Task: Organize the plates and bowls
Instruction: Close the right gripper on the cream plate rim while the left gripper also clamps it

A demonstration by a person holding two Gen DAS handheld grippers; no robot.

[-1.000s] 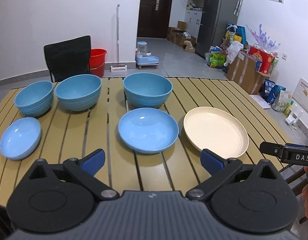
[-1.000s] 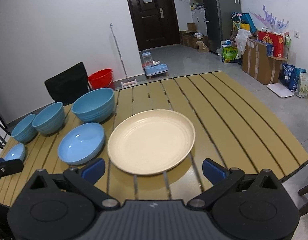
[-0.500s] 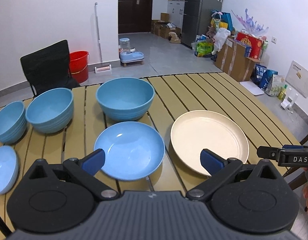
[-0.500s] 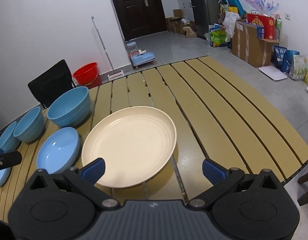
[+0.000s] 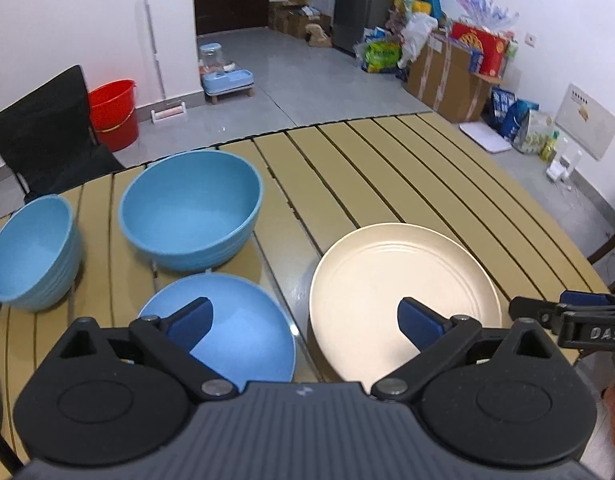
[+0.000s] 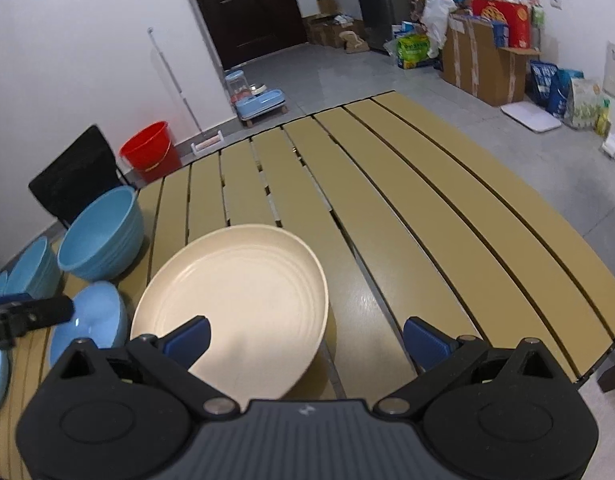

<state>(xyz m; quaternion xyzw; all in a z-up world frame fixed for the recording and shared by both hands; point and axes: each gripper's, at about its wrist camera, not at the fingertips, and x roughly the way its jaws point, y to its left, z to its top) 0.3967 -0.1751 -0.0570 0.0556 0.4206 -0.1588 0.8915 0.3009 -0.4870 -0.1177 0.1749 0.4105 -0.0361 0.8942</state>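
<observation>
Blue bowls [image 5: 191, 208] beside cream plate [image 5: 403, 288]

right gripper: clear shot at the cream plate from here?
Probably yes. The right gripper is open, its left finger already over the cream plate near its rim, and nothing lies on the plate. The shallow blue bowl sits apart, to its left.

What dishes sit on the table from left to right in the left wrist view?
Medium blue bowl → large blue bowl → shallow blue bowl → cream plate. The shallow bowl sits nearer the camera than the large one. Dish slivers at the far left edge are left out.
</observation>
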